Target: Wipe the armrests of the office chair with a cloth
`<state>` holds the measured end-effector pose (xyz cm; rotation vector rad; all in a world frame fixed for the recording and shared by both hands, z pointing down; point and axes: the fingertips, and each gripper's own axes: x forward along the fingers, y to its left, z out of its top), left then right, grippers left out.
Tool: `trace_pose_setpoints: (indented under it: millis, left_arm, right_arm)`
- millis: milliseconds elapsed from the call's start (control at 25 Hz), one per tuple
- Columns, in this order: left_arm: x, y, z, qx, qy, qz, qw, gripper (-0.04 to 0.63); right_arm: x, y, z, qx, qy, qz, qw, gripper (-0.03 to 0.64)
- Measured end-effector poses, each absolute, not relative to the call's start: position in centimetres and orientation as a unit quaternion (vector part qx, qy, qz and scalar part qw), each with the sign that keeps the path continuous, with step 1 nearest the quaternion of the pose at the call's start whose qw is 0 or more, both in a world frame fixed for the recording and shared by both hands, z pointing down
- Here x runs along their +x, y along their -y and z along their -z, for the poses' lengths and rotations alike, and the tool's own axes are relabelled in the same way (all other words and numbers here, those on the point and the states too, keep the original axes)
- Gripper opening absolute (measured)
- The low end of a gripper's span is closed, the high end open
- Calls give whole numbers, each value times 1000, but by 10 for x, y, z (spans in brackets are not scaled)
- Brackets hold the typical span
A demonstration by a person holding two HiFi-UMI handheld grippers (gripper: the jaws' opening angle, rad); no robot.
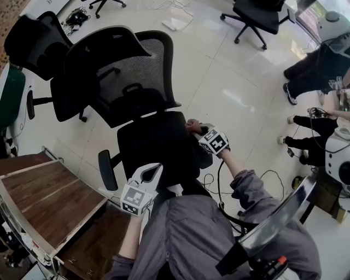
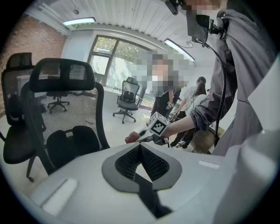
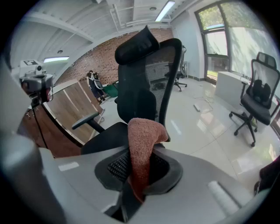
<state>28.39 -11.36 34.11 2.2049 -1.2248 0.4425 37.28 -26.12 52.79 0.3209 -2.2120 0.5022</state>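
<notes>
A black mesh-backed office chair (image 1: pixel 136 93) stands in front of me. Its left armrest (image 1: pixel 108 169) is in plain sight. The right armrest (image 1: pixel 205 157) is partly hidden under my right gripper (image 1: pixel 197 129). That gripper is shut on a reddish-brown cloth (image 1: pixel 190 125), held at the seat's right edge. In the right gripper view the cloth (image 3: pixel 142 135) sticks up from between the jaws of the right gripper (image 3: pixel 141 159), with the chair (image 3: pixel 146 83) behind it. My left gripper (image 1: pixel 151 171) hovers by the seat's front left corner. The left gripper (image 2: pixel 140 148) is shut with nothing in it.
A wooden table (image 1: pixel 44 202) stands close at the lower left, beside the left armrest. More black chairs stand behind (image 1: pixel 38 49) and at the far side (image 1: pixel 257 13). People (image 1: pixel 317 65) stand to the right. Cables (image 1: pixel 210 180) lie on the white tiled floor.
</notes>
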Motion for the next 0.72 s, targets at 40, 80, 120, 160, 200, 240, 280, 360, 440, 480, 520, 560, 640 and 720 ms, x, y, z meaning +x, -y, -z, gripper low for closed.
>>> trace_pose_setpoints:
  millis: [40, 80, 120, 160, 200, 240, 280, 360, 440, 480, 520, 560, 640, 720]
  left_arm:
    - [285, 112, -340, 824, 461, -165, 285, 15]
    - [286, 110, -339, 824, 463, -165, 283, 15]
    - [288, 109, -337, 823, 464, -165, 282, 15]
    - [290, 108, -336, 823, 464, -163, 284, 15]
    - [294, 107, -335, 824, 462, -162, 286, 15]
    - [297, 107, -334, 825, 459, -160, 288, 15]
    - [299, 107, -334, 826, 457, -159, 288, 15]
    - [302, 106, -333, 828, 454, -158, 287, 15]
    - [303, 105, -332, 831, 451, -157, 284, 15]
    - [303, 103, -331, 833, 449, -157, 283, 15]
    - [303, 101, -330, 834, 447, -158, 282, 15]
    - [303, 99, -330, 835, 445, -159, 281, 15]
    - [304, 94, -330, 836, 443, -161, 280, 15]
    - [304, 91, -330, 834, 445, -163, 281, 15]
  right_arm:
    - [375, 247, -525, 119, 881, -199, 413, 57]
    - [377, 233, -523, 111, 882, -198, 413, 57]
    - [380, 219, -520, 101, 883, -198, 414, 57]
    - [382, 205, -517, 92, 883, -198, 415, 57]
    - [385, 191, -515, 82, 884, -195, 417, 57]
    - [387, 178, -513, 74, 884, -192, 421, 57]
    - [390, 166, -512, 66, 883, -190, 424, 57]
    - [396, 142, -510, 51, 882, -188, 429, 57]
    - [401, 120, -508, 36, 880, -188, 436, 57]
    - [404, 110, -508, 31, 878, -190, 438, 57]
    - [405, 102, -508, 27, 878, -191, 438, 57]
    - [407, 94, -508, 24, 879, -192, 436, 57]
    - [410, 86, -510, 21, 880, -192, 435, 57]
    - [411, 88, -510, 24, 878, -195, 437, 57]
